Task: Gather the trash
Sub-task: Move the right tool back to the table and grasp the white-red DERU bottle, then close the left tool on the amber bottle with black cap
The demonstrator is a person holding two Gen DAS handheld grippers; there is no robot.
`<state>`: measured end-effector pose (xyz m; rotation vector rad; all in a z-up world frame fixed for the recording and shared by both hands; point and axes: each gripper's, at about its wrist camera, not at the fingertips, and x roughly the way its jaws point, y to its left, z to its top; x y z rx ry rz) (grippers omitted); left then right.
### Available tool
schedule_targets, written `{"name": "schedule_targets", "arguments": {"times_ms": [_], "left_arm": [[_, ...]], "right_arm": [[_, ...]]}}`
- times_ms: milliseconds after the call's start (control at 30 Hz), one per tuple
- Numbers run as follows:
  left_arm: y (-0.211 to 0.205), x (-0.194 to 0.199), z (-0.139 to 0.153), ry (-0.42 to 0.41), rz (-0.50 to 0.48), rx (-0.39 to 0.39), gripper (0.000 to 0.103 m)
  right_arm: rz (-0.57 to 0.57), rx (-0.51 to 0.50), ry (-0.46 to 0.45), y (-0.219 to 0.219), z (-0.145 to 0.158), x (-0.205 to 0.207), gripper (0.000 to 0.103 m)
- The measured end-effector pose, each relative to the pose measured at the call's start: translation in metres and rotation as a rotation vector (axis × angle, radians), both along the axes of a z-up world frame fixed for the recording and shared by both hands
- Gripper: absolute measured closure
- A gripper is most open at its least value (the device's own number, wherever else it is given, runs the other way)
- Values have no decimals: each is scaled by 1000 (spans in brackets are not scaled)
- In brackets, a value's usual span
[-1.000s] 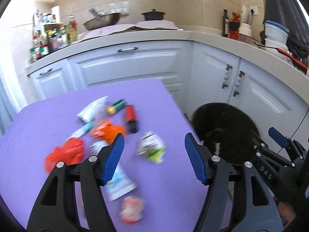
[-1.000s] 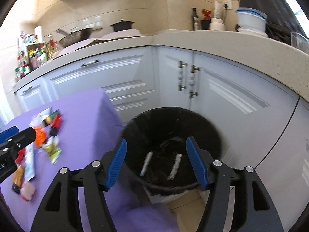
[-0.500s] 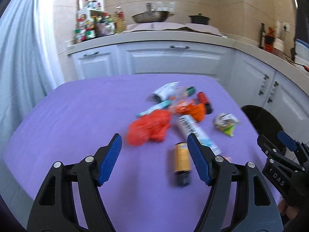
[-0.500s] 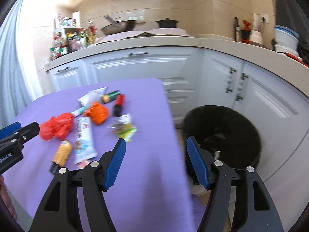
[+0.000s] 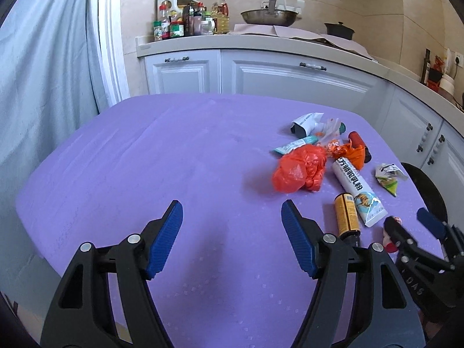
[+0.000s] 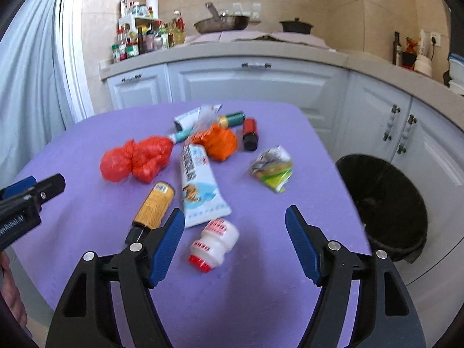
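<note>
Trash lies on the purple table (image 5: 145, 159): a red plastic bag (image 6: 136, 161), an orange bag (image 6: 217, 142), a long white sachet (image 6: 200, 185), a yellow can (image 6: 155, 204), a green-yellow wrapper (image 6: 272, 168) and a small white bottle with a red cap (image 6: 214, 243). My right gripper (image 6: 234, 217) hovers over the near end of the pile, its jaws opening. The white bottle shows between its fingers, untouched. My left gripper (image 5: 230, 211) is open over bare cloth, left of the red bag (image 5: 300, 171), with nothing between its fingers.
A black-lined bin (image 6: 385, 203) stands on the floor off the table's right edge. White cabinets (image 5: 275, 78) and a counter with bottles and a pan run behind. A curtain (image 5: 43, 72) hangs at the left. The table's left half holds nothing.
Both grippers have swung left, away from the bin and over the table. The right one now faces the trash pile with slightly wider jaws, and the left one has passed beyond it.
</note>
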<state>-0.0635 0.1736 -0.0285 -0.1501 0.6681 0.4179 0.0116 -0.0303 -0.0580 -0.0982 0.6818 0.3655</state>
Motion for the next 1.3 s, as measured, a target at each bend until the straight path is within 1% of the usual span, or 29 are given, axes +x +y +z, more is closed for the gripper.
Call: {"name": "schedule_targets", "arguments": {"times_ms": [100, 133, 167, 200, 267, 333, 633, 900, 1067, 1233, 1300], "left_arm": [[-1, 1, -4, 4, -12, -10, 34], [-2, 2, -5, 5, -16, -13, 34], [-3, 2, -6, 5, -22, -17, 34], [-4, 3, -7, 6, -24, -18, 34], [-7, 4, -8, 8, -33, -20, 34], [-9, 5, -9, 6, -41, -18, 34], [-27, 10, -9, 8, -82, -18, 34], [-57, 21, -13, 18, -140, -19, 34], [-77, 32, -22, 40, -175, -4, 34], [-88, 46, -31, 64, -191, 5, 34], [-92, 50, -35, 84, -196, 4, 36]], "right_arm": [[-6, -6, 17, 1, -4, -1, 34], [-7, -7, 21, 1, -5, -1, 38], [-6, -8, 28, 1, -5, -1, 45], [-5, -7, 34, 1, -7, -1, 49], [-2, -2, 44, 0, -8, 0, 60], [3, 8, 55, -1, -10, 0, 67], [-5, 13, 34, -10, -6, -3, 67], [-55, 7, -27, -32, 7, -4, 68], [-90, 5, -51, -49, 11, -3, 67], [-115, 25, -44, -64, 10, 2, 67], [-121, 32, -39, -69, 8, 4, 67]]}}
